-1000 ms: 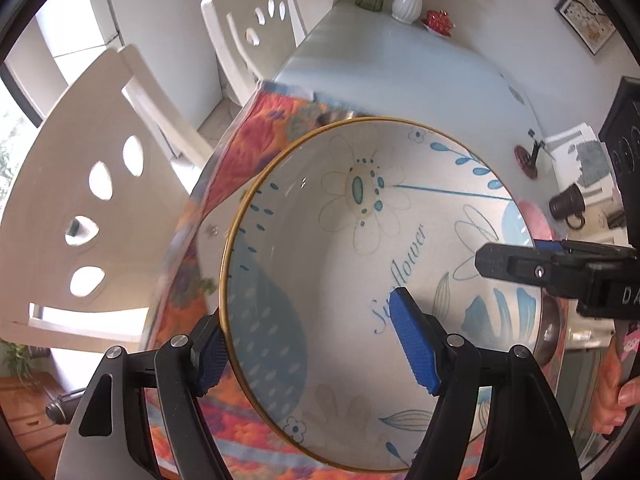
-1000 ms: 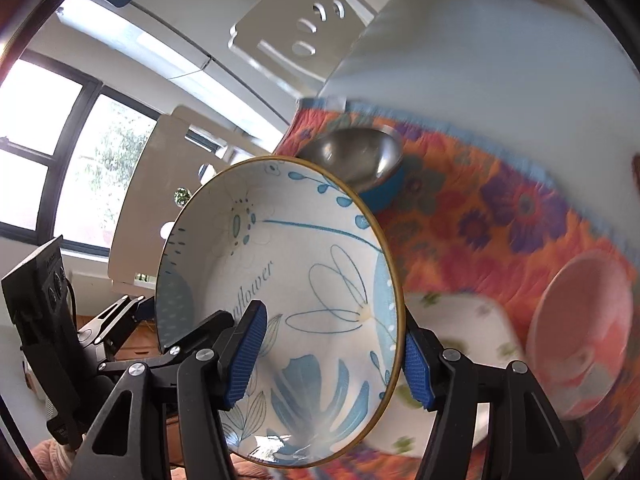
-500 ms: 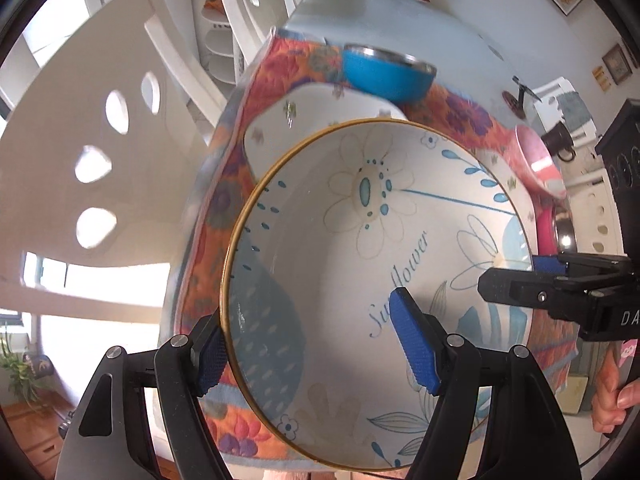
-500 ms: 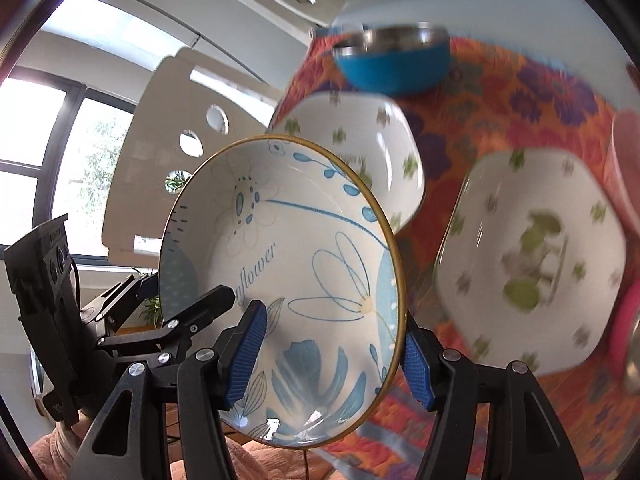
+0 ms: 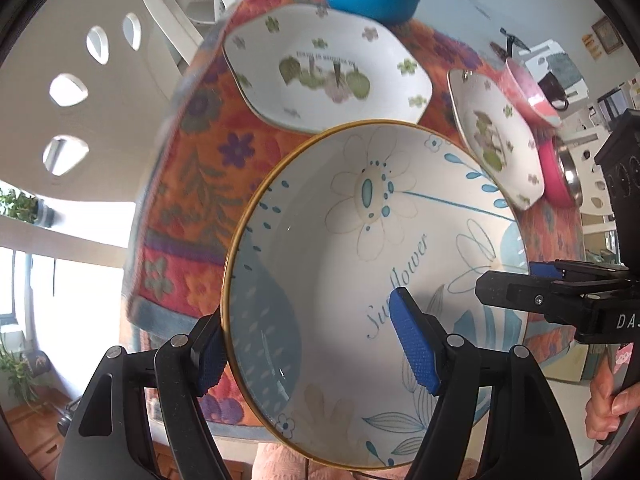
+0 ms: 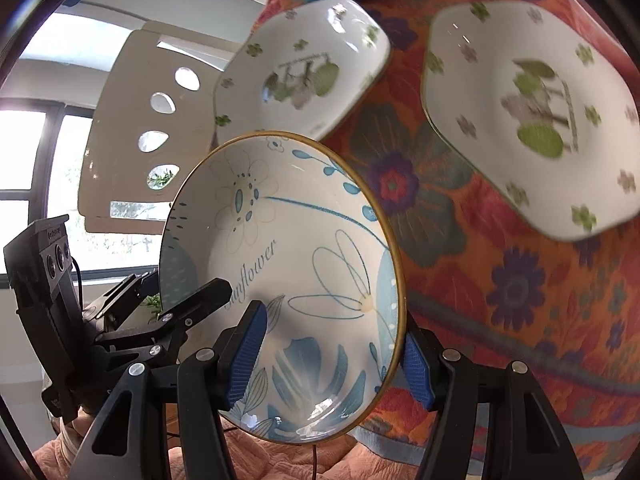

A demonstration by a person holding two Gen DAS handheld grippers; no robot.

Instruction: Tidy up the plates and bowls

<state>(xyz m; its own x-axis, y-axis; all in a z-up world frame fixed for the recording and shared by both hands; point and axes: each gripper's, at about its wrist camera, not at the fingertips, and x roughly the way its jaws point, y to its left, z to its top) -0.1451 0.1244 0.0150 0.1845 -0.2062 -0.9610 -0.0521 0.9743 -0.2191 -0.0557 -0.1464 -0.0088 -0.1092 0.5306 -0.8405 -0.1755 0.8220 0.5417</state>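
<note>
Over the last second I had tilted both grippers downward, so the view swung from the far end of the table to the floral tablecloth (image 5: 188, 216), and the rest of the crockery, mostly out of sight before, came into frame. The sunflower plate (image 5: 360, 248) kept the same place between my tools throughout: my left gripper (image 5: 320, 350) pinched its rim, one blue pad on the inside face and the other behind the edge, and my right gripper (image 6: 332, 354) clamped the opposite rim the same way, so the plate hung in the air, tilted, above the near edge of the cloth and touching nothing else. I judged that this meant the carry was nearly over and I was now choosing where to set it down, most likely on or beside the white plates. Counting what I could see: one sunflower plate in my grip; two white squarish plates with green flower prints, the left white plate (image 5: 328, 68) and the right white plate (image 6: 532, 116), lying apart on the cloth; one blue bowl (image 5: 372, 0) with a metal lining beyond them; one pink bowl (image 5: 532, 88) standing on its edge at the far right; and one deeper pink, metal-lined bowl (image 5: 558, 176) just beside the right white plate. Two white chairs (image 5: 88, 92) stood along the table's left side.
</note>
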